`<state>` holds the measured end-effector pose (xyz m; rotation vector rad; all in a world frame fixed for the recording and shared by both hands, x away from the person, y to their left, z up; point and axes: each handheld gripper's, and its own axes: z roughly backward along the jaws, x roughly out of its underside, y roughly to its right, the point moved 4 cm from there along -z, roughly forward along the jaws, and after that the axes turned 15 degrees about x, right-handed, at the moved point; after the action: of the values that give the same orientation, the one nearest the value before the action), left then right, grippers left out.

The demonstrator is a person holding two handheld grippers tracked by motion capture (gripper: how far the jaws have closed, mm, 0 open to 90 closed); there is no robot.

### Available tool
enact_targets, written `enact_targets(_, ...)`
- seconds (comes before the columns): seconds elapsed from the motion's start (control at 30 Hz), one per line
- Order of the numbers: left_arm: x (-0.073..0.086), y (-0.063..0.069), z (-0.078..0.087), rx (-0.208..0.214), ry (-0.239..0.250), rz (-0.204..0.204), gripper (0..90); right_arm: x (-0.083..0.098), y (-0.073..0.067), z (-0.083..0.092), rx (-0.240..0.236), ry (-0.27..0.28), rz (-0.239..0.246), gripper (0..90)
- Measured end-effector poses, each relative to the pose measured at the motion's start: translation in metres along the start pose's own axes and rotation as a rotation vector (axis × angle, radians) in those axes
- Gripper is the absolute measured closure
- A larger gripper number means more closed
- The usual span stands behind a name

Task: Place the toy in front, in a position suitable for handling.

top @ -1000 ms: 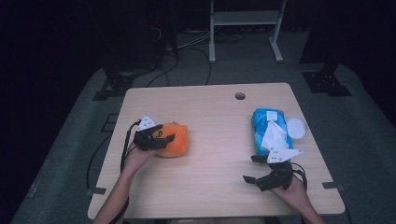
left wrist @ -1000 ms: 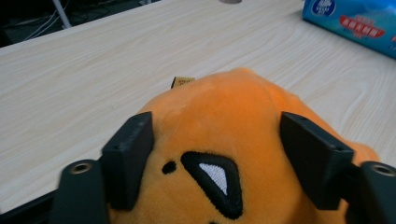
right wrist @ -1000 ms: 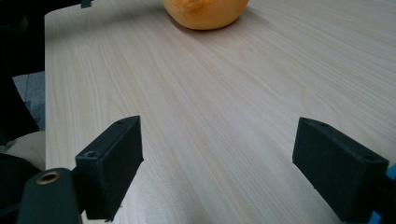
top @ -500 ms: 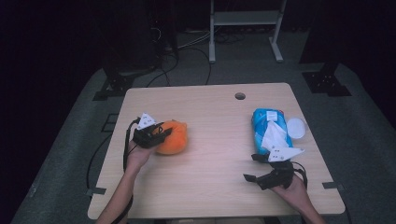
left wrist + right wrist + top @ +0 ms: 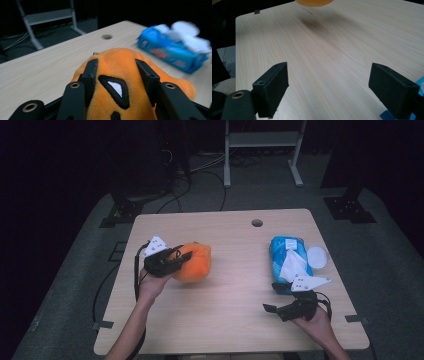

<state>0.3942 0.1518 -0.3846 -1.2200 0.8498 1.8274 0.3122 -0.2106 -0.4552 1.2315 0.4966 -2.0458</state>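
Wooden table (image 5: 235, 285) | left hand-held gripper (image 5: 172, 262) clamps orange plush (image 5: 196, 262)

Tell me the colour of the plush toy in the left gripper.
Orange plush toy, with a black-and-white stitched patch; clearest in the left gripper view.

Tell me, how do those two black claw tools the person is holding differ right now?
The left gripper is shut on the orange plush toy; the right gripper stands open with nothing between its jaws. The left one holds the toy off the wooden table; the right one sits low by the blue tissue pack. Both are black, hand-held, with trailing cables.
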Motion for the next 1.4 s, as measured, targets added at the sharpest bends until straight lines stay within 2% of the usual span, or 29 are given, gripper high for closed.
enact_targets(0.03, -0.002, 0.013, -0.007, 0.033, 0.009, -0.002, 57.7, -0.002, 0.001, 0.003, 0.001, 0.009, 0.004, 15.0)
enact_targets(0.07, -0.003, 0.020, -0.011, 0.048, 0.006, -0.004, 57.6, -0.003, 0.001, 0.004, 0.006, 0.012, 0.005, 15.0)
enact_targets(0.1, -0.003, 0.020, -0.011, 0.048, 0.006, -0.004, 57.5, -0.003, 0.001, 0.004, 0.006, 0.012, 0.005, 15.0)
enact_targets(0.2, -0.003, 0.039, -0.025, 0.095, -0.001, -0.015, 57.4, -0.007, 0.005, 0.009, 0.014, 0.023, 0.005, 15.1)
enact_targets(0.23, -0.001, 0.052, -0.036, 0.123, 0.002, -0.014, 57.3, -0.009, 0.009, 0.012, 0.018, 0.030, -0.002, 15.0)
enact_targets(0.3, 0.002, 0.064, -0.047, 0.154, -0.014, -0.016, 57.2, -0.012, 0.012, 0.017, 0.023, 0.041, -0.003, 15.1)
enact_targets(0.33, 0.002, 0.064, -0.047, 0.154, -0.014, -0.016, 57.0, -0.012, 0.012, 0.017, 0.023, 0.041, -0.003, 15.1)
enact_targets(0.47, 0.014, 0.083, -0.068, 0.191, -0.032, -0.003, 57.0, -0.016, 0.020, 0.027, 0.058, 0.059, -0.002, 15.1)
enact_targets(0.5, 0.017, 0.086, -0.072, 0.196, -0.038, -0.001, 56.9, -0.018, 0.026, 0.031, 0.075, 0.060, -0.003, 15.1)
enact_targets(0.53, 0.021, 0.089, -0.077, 0.197, -0.044, 0.002, 56.9, -0.018, 0.026, 0.031, 0.075, 0.060, -0.003, 15.1)
enact_targets(0.57, 0.030, 0.094, -0.083, 0.196, -0.052, 0.016, 56.4, -0.019, 0.034, 0.033, 0.099, 0.060, 0.005, 15.1)
enact_targets(0.6, 0.030, 0.094, -0.083, 0.196, -0.052, 0.016, 56.0, -0.019, 0.034, 0.033, 0.099, 0.060, 0.005, 15.1)
enact_targets(0.63, 0.037, 0.097, -0.086, 0.192, -0.059, 0.031, 55.5, -0.020, 0.042, 0.033, 0.125, 0.054, 0.005, 15.1)
enact_targets(0.67, 0.037, 0.097, -0.086, 0.192, -0.059, 0.031, 55.3, -0.020, 0.042, 0.033, 0.125, 0.054, 0.005, 15.1)
enact_targets(0.7, 0.044, 0.100, -0.089, 0.185, -0.074, 0.030, 54.7, -0.021, 0.051, 0.032, 0.146, 0.046, 0.006, 15.5)
enact_targets(0.77, 0.048, 0.102, -0.090, 0.183, -0.087, 0.029, 54.0, -0.021, 0.055, 0.031, 0.156, 0.042, 0.010, 17.6)
enact_targets(0.83, 0.051, 0.105, -0.089, 0.173, -0.075, 0.023, 52.9, -0.023, 0.063, 0.028, 0.170, 0.042, 0.018, 19.2)
enact_targets(0.87, 0.052, 0.106, -0.088, 0.171, -0.077, 0.019, 50.4, -0.023, 0.072, 0.024, 0.195, 0.030, 0.023, 19.9)
enact_targets(0.9, 0.052, 0.108, -0.087, 0.171, -0.080, 0.011, 50.4, -0.023, 0.072, 0.024, 0.195, 0.030, 0.023, 19.9)
enact_targets(1.1, 0.051, 0.114, -0.082, 0.179, -0.093, -0.004, 36.7, -0.018, 0.093, 0.012, 0.241, 0.004, 0.011, 23.9)
enact_targets(1.23, 0.050, 0.115, -0.080, 0.184, -0.091, -0.003, 28.2, -0.009, 0.101, 0.003, 0.267, -0.026, 0.009, 33.2)
enact_targets(1.27, 0.049, 0.114, -0.079, 0.186, -0.088, -0.003, 28.2, -0.009, 0.101, 0.003, 0.267, -0.026, 0.009, 33.2)
enact_targets(1.3, 0.048, 0.113, -0.078, 0.189, -0.090, 0.002, 24.1, -0.005, 0.103, 0.001, 0.271, -0.040, 0.006, 38.8)
enact_targets(1.4, 0.044, 0.112, -0.075, 0.193, -0.082, -0.006, 21.1, 0.000, 0.104, -0.002, 0.269, -0.059, 0.006, 43.5)
